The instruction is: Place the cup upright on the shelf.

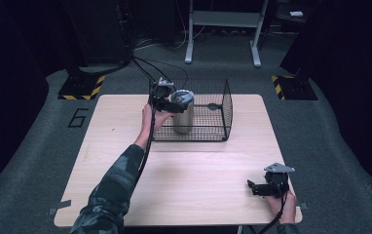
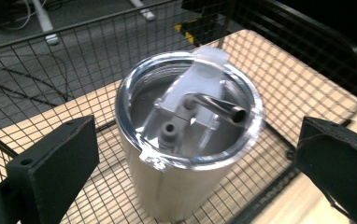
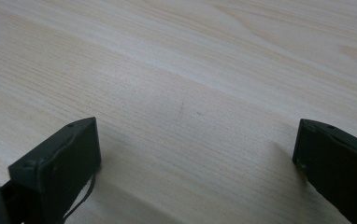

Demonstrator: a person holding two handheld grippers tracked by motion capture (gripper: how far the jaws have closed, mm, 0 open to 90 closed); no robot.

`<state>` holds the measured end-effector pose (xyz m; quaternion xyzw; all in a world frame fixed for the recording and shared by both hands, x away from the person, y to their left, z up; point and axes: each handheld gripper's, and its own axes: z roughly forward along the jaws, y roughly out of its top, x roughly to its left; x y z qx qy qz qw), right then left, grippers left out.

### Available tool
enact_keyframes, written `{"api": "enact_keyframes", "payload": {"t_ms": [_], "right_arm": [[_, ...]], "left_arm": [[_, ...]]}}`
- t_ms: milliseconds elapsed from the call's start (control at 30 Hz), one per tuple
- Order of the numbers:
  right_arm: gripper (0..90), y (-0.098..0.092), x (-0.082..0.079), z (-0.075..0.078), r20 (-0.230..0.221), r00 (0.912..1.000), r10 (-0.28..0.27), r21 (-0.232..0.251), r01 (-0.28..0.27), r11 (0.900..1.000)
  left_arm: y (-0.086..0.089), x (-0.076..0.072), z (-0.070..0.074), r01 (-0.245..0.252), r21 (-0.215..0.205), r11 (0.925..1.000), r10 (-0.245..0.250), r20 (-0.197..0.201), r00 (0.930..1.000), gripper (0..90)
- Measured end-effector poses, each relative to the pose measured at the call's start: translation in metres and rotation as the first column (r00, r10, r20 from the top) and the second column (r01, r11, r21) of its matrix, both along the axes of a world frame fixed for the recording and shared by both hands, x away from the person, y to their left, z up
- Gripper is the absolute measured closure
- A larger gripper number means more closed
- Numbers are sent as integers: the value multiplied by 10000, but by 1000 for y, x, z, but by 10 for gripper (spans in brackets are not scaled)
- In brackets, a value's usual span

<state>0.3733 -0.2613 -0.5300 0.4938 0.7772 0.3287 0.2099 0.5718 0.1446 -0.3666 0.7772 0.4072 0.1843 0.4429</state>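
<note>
A steel tumbler [image 1: 183,119] [image 2: 176,186] with a clear lid [image 2: 139,86] and a metal spout stands inside a black wire basket [image 1: 225,105] [image 2: 307,51] at the table's far middle. My left gripper [image 1: 175,105] [image 2: 195,135] hovers at the basket's left side, just above the tumbler's top. It is open, with its jaws wide on either side of the tumbler and not touching it. Near the table's front right corner my right gripper [image 1: 253,188] [image 3: 195,135] is held low over bare wood, open with nothing between its jaws.
The light wooden table [image 1: 198,185] [image 3: 190,70] has bare room in front of the basket. Cables trail from the left gripper to the floor behind. A white table frame [image 1: 223,19] and striped stand bases [image 1: 82,87] sit on the floor beyond.
</note>
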Motion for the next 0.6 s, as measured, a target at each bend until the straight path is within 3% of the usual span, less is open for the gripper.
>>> {"api": "enact_keyframes", "payload": {"t_ms": [167,367,600], "right_arm": [[4,0,0,0,-8,10000,-8,0,8,10000],[3,0,0,0,-12,10000,-9,-2,9,10000],[3,0,0,0,-16,10000,-10,2,10,10000]], "left_arm": [[4,-15,8,323,84,9994,-325,218,9992,1],[11,-49,22,815,355,9960,-833,498,9953,1],[21,-78,25,1103,663,9917,-1146,663,9912,1]]}}
